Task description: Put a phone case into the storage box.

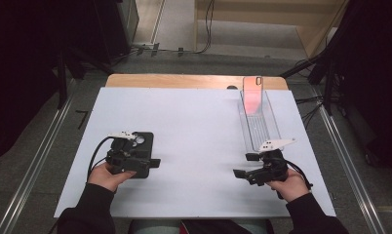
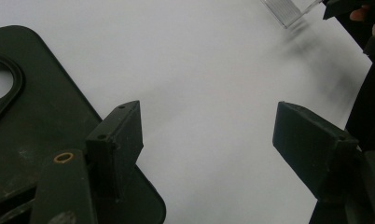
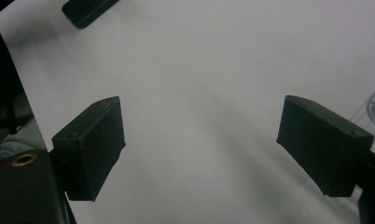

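A dark phone case [image 1: 141, 152] lies flat, camera hole facing up, at eight o'clock on the white table [image 1: 199, 141].

The high view looks forward and down over the whole white table [image 1: 199, 122]. Both gripper views skim close above it; all three share the dark phone case [image 1: 143, 146].

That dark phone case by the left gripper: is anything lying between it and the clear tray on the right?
Nothing visible does. Between the dark phone case and the clear tray there is bare white table; the open left gripper sits beside the case.
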A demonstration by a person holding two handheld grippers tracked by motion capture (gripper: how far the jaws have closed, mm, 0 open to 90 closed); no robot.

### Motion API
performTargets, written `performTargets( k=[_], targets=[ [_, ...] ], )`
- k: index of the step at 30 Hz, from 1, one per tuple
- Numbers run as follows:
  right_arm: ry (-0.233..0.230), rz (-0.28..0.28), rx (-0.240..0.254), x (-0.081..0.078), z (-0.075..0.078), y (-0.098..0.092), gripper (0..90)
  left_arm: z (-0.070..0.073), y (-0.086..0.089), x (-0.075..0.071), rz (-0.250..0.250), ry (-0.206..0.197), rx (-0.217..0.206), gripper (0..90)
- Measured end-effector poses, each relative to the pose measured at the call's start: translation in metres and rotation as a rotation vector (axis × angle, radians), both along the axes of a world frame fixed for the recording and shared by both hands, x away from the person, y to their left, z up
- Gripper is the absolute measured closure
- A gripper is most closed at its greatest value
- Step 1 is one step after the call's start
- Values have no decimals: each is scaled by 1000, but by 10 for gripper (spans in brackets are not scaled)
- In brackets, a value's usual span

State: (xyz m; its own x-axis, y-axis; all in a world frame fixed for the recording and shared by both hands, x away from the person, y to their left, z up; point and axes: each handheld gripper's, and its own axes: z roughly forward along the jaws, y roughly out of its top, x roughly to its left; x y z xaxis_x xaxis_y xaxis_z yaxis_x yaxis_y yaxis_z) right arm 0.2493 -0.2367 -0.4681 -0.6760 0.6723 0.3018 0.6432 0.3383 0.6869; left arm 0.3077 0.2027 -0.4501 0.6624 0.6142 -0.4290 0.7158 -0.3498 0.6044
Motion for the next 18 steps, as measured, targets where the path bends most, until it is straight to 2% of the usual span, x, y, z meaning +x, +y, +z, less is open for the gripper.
performTargets(
  k=[5,8,15,18],
  targets=[
    [19,4,-17,-3,-7,0,131,0,-1,0,-1,5,0,244],
    [14,3,-12,-3,-6,0,131,1,0,0,-1,6,-9,245],
    [10,0,-15,-2,-6,-1,131,-1,-5,0,-20,15,-1,269],
    [5,-10,-21,-3,-6,-2,131,1,-8,-4,-43,5,-4,356]
  ],
)
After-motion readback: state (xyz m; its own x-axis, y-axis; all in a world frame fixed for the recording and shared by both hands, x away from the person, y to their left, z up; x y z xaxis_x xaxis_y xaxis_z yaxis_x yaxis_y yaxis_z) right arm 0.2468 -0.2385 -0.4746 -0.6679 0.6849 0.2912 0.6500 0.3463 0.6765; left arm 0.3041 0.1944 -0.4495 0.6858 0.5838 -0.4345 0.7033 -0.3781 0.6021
